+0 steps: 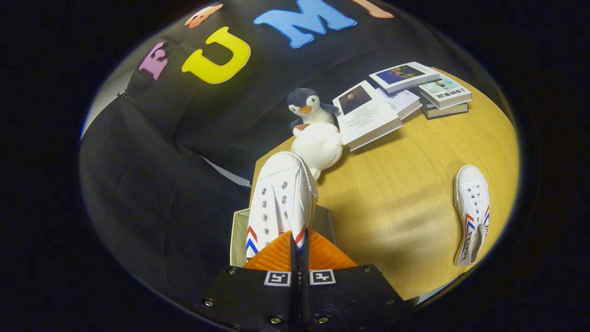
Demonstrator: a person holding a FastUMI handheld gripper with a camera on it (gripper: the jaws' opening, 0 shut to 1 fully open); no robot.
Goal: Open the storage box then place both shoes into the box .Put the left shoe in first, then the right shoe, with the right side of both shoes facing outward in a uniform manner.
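Gripper (298, 251): fingers drawn almost together, only a thin slit between them. They pinch the side wall of a white canvas shoe (281, 203) near its opening, one finger on each face of the wall. Shoe is held and points away from the fingers, toe toward the far side.

Held shoe: white upper, two rows of metal eyelets, no laces visible, red and blue stripes on its left side near the fingers. Its toe reaches the edge of the plush penguin.

Storage box (238, 235): pale, open at the top, sits directly under the held shoe at the near left corner of the table; its left wall shows beside the shoe, a darker wall just right of the shoe. Cannot tell whether the shoe's sole touches the box floor.

Second shoe (472, 212): same white canvas type with red and blue stripes, lying on the wooden table (396, 203), well apart to the right of the gripper, toe toward the far side.

Plush penguin (313, 129): dark head, orange beak, white belly, upright at the far left edge of the table, just beyond the held shoe.

Books (405, 99): several at the far side, right of the penguin; one open book (366, 115) lies nearest the penguin, others stacked behind it.

Black cloth wall (184, 138) hangs behind and left of the table.
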